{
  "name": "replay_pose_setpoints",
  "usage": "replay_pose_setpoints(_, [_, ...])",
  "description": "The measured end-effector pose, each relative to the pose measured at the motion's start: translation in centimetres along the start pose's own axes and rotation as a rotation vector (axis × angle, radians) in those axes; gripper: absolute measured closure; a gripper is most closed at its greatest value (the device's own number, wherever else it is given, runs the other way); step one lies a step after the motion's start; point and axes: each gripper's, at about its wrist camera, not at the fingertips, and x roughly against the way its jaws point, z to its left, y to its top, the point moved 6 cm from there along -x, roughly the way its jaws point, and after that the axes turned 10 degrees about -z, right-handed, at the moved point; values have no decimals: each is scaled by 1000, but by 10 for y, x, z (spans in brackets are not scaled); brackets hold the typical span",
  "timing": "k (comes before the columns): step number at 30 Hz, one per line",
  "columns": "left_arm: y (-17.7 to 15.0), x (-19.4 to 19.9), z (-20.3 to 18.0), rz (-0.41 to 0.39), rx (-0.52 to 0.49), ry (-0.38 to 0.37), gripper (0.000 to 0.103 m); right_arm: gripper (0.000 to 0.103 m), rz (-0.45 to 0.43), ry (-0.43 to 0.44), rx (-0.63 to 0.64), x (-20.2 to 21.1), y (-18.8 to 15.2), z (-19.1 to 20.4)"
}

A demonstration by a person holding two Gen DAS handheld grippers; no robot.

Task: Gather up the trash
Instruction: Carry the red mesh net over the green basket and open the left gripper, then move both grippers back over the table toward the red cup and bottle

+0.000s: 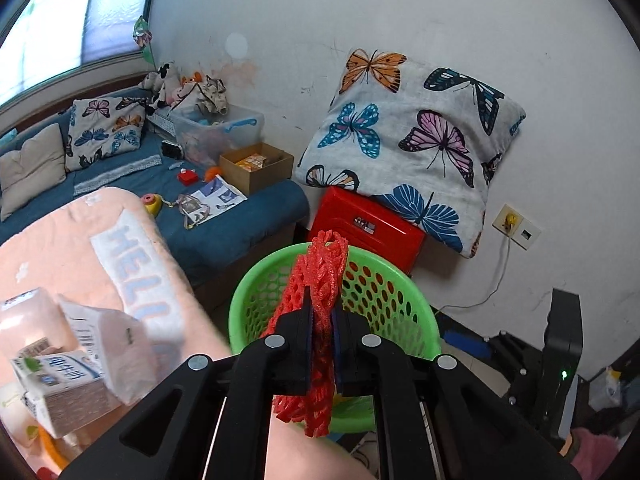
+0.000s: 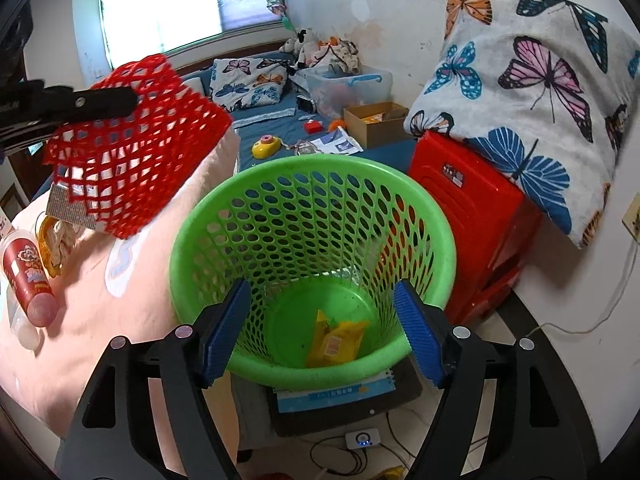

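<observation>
The green basket [image 2: 312, 248] stands at the pink blanket's [image 2: 120, 320] 3 o'clock side, a yellow wrapper [image 2: 336, 340] on its floor. The left gripper [image 1: 322, 316] pinches the red foam net [image 1: 324, 280], seemingly short of the rim. The right gripper [image 2: 322, 332] gapes wide, empty.

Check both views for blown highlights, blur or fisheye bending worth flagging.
Left wrist view: window washed out, milk cartons at the edge soft, red foam net sharp. Right wrist view: window overexposed, green basket crisp, its rim and the butterfly pillow bowed by the lens.
</observation>
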Motion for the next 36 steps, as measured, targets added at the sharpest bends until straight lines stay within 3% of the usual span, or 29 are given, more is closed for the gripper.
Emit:
replay_pose_setpoints(3, [-1,-6,-2,3,9,-6,73,29,5,2,-7,0,-3,-1])
replay_pose_setpoints(4, [-2,-7,-2,5,12,-3,61,29,6,3,-8,1,-4,-1])
replay_pose_setpoints(10, [-3,3,2,-19,28,-8,44,28,4,15,-6,5,-6,6])
replay_pose_setpoints(15, [-3,24,12,-41,48,14,40,28,-4,26,-7,8,-3,13])
replay_pose_setpoints(18, [-7,41,20,-58,54,47,33,27,-10,31,4,13,-1,19])
replay_pose_setpoints(22, [-15,68,33,-74,74,87,32,26,-23,52,16,20,3,32])
replay_pose_setpoints(36, [-71,200,107,-143,120,413,28,23,-49,219,123,36,12,131])
